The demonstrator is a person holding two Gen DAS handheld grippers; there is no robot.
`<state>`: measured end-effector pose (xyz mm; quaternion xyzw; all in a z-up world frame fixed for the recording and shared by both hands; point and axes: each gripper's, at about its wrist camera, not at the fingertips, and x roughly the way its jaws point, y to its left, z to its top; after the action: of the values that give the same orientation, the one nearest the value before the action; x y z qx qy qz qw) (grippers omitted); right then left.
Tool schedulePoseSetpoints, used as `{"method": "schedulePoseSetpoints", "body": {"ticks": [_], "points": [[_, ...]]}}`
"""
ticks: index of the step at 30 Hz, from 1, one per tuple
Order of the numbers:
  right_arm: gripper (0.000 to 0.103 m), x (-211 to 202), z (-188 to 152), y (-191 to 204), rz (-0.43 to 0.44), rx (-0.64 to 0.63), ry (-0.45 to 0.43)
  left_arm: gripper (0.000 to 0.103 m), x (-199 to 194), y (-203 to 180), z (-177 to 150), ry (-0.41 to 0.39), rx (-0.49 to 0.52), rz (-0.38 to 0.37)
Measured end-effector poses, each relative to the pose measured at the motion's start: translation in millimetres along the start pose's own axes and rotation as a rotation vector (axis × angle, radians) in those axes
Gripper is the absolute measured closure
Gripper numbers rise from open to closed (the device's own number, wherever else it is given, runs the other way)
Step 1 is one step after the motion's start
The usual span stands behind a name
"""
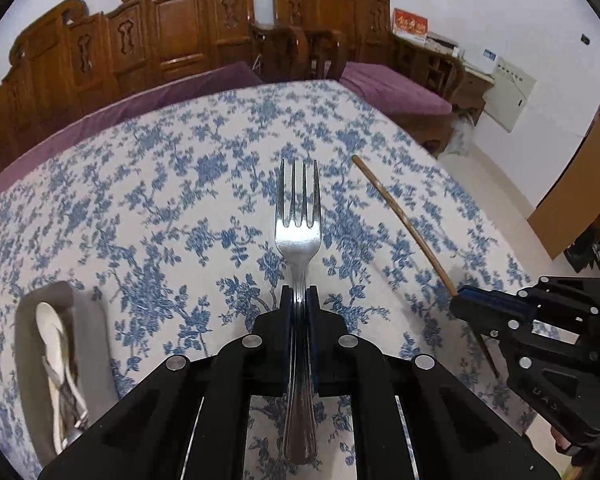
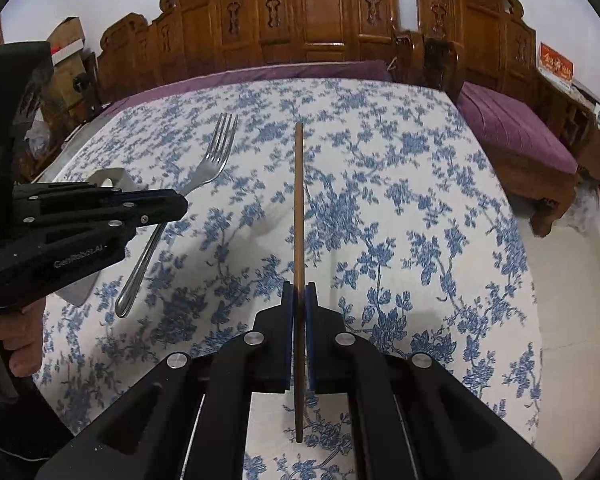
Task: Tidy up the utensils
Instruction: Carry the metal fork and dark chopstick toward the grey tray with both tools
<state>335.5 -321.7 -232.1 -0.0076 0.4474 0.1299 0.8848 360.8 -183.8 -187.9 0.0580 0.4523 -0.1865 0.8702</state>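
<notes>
My left gripper (image 1: 299, 294) is shut on a steel fork (image 1: 298, 216) and holds it above the table, tines pointing away. It also shows in the right wrist view (image 2: 180, 204) with the fork (image 2: 212, 160). My right gripper (image 2: 299, 292) is shut on a brown wooden chopstick (image 2: 298, 200), held off the table and pointing away. It shows at the right of the left wrist view (image 1: 460, 300) with the chopstick (image 1: 400, 212). A grey utensil tray (image 1: 88, 320) at lower left holds a white spoon (image 1: 50, 328) and some metal utensils.
The table (image 1: 160, 200) wears a white cloth with blue flowers. Carved wooden benches (image 2: 324, 20) with purple cushions (image 2: 512, 124) stand along its far and right sides. The tray's end shows behind the left gripper in the right wrist view (image 2: 114, 178).
</notes>
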Motion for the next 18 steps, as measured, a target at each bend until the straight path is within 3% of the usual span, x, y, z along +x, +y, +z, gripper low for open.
{"method": "schedulePoseSetpoints", "body": {"ticks": [10,18], "points": [[0.096,-23,6,32,0.007,-0.011,-0.042,0.097,-51,12,-8,-0.069,0.002,0.001],[0.096,-21,12,70,0.023,-0.046,-0.047,0.097,-79,45,-22,-0.095,-0.026,0.02]]}}
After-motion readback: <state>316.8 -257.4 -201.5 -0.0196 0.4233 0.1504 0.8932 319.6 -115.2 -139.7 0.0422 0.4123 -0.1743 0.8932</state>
